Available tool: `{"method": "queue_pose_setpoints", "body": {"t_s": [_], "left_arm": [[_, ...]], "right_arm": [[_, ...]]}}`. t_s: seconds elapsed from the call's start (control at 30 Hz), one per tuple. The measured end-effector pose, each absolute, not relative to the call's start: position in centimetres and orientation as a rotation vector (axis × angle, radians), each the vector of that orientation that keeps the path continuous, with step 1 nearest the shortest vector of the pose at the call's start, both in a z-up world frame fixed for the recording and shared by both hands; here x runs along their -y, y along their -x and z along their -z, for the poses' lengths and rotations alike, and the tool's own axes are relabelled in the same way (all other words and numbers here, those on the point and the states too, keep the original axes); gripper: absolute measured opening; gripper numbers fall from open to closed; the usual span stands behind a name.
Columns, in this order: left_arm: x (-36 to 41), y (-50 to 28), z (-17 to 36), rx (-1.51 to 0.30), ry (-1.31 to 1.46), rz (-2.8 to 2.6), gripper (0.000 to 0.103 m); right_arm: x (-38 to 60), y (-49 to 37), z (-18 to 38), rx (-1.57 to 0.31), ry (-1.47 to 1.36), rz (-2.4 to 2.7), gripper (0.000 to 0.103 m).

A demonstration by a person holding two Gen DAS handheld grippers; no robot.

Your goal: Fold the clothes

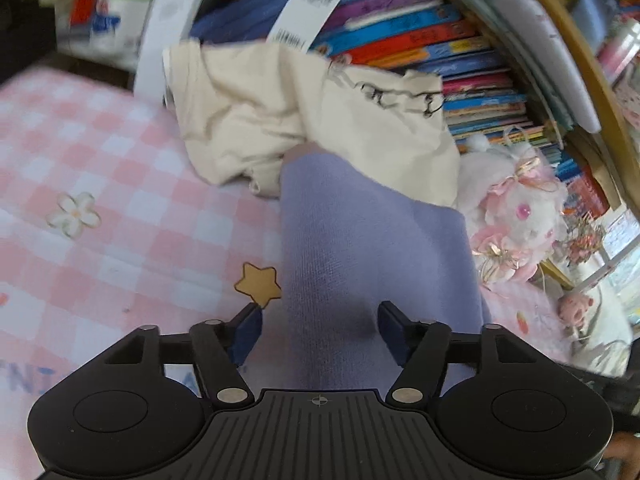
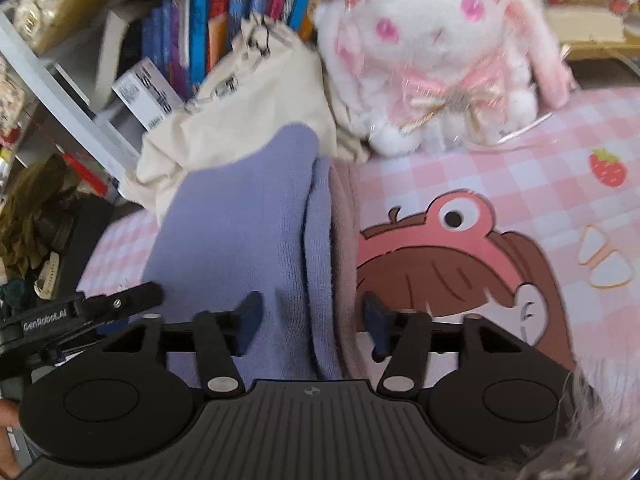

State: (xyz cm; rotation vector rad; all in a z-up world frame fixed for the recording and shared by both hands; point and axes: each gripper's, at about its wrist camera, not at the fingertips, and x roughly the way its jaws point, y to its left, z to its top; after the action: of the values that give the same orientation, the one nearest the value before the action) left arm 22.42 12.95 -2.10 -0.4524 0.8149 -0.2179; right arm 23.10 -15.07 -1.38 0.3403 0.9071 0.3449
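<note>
A: What's the biggest thing here?

B: The pink checked sheet (image 1: 120, 184), printed with flowers, a star and a cartoon girl, covering the whole surface. Behind it a shelf of books (image 1: 460, 52) stands packed tight.

A: And the clothes?

B: A lavender knit garment (image 1: 360, 248) lies on the sheet, running away from both cameras. In the right wrist view its folded edge overlaps a dusty pink layer (image 2: 344, 240) just beside it. A cream garment (image 1: 280, 120) sits crumpled at its far end, touching the lavender one and leaning against the books.

A: Anything else near them?

B: A white plush rabbit (image 2: 440, 60) with pink bows, right beside the cream garment.

A: The grippers?

B: The left gripper (image 1: 320, 328) has its jaws spread wide, the lavender knit lying between them, nothing clamped. The right gripper (image 2: 310, 322) is likewise spread apart, straddling the lavender fold and the pink layer without pinching either.
</note>
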Motion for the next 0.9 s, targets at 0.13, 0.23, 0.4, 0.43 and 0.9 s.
{"method": "queue_pose_setpoints", "body": {"t_s": [0.13, 0.23, 0.4, 0.43, 0.9], "left_arm": [[-12.5, -19.4, 1.1, -0.779, 0.389, 0.216, 0.077], [-11.5, -16.9, 1.0, -0.783, 0.323, 0.194, 0.078], [-9.7, -12.9, 1.2, -0.763, 0.234, 0.115, 0.084], [-9.4, -12.2, 1.2, -0.761, 0.222, 0.103, 0.086], [-6.8, -5.2, 0.3, -0.661, 0.085, 0.021, 0.1]], "right_arm": [[15.7, -20.3, 0.3, -0.851, -0.303, -0.323, 0.065], [16.2, -18.2, -0.4, -0.81, -0.274, -0.307, 0.072], [15.2, -13.1, -0.9, -0.759, -0.153, -0.272, 0.082], [15.1, -12.4, -0.9, -0.752, -0.139, -0.266, 0.086], [14.1, -3.3, 0.3, -0.644, 0.03, -0.088, 0.103]]}}
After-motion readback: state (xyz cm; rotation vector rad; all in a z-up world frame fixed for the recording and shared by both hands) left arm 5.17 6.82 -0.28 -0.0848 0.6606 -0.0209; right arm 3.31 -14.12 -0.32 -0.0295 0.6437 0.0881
